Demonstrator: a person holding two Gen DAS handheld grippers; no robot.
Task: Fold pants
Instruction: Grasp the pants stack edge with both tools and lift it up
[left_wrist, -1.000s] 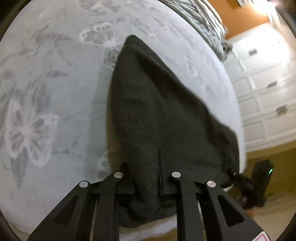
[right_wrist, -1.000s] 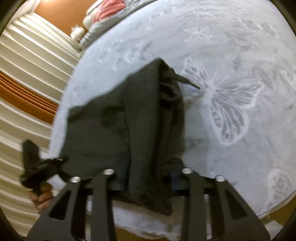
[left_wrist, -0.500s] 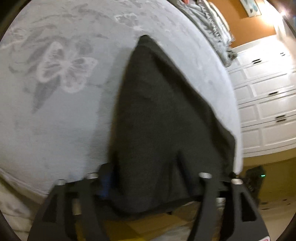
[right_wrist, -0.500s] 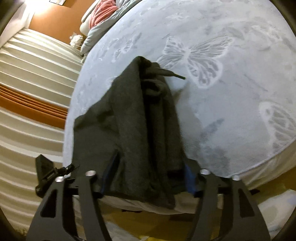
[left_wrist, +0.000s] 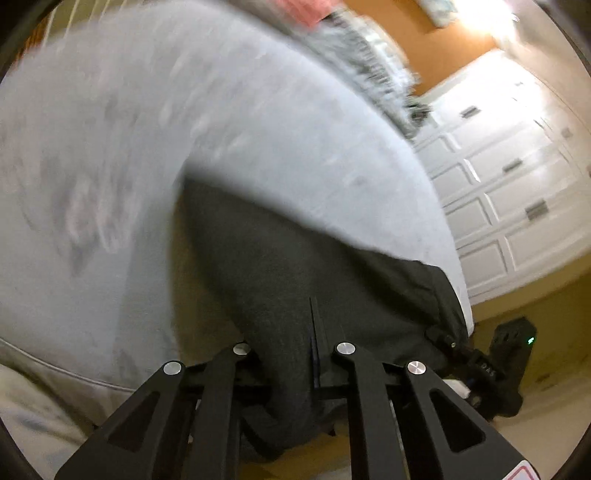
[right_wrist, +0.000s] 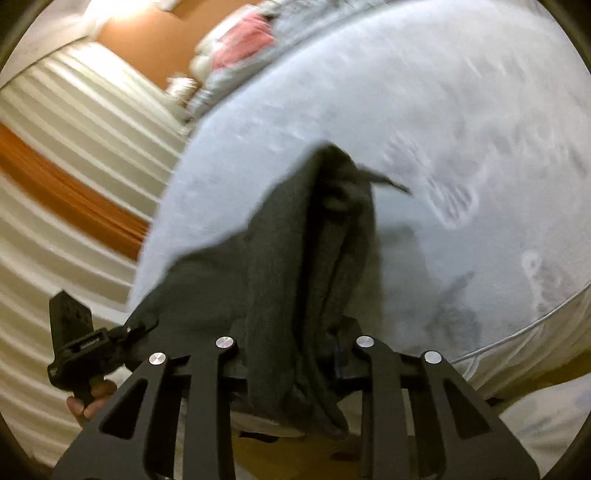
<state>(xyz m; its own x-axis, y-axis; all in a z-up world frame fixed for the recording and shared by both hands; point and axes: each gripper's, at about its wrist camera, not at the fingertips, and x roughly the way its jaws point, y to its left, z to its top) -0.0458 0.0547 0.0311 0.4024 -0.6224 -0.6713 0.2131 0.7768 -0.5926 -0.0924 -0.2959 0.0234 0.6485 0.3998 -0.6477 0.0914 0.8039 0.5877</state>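
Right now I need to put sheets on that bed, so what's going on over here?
A person is folding dark grey pants on the butterfly-print bedspread, a handheld gripper in each hand. The left gripper and right gripper have each just been closing and now pinch the near edge of the fabric. That edge hangs off the bed's side between them, while the far end with its drawstring lies on the bedspread. The fold isn't finished yet.
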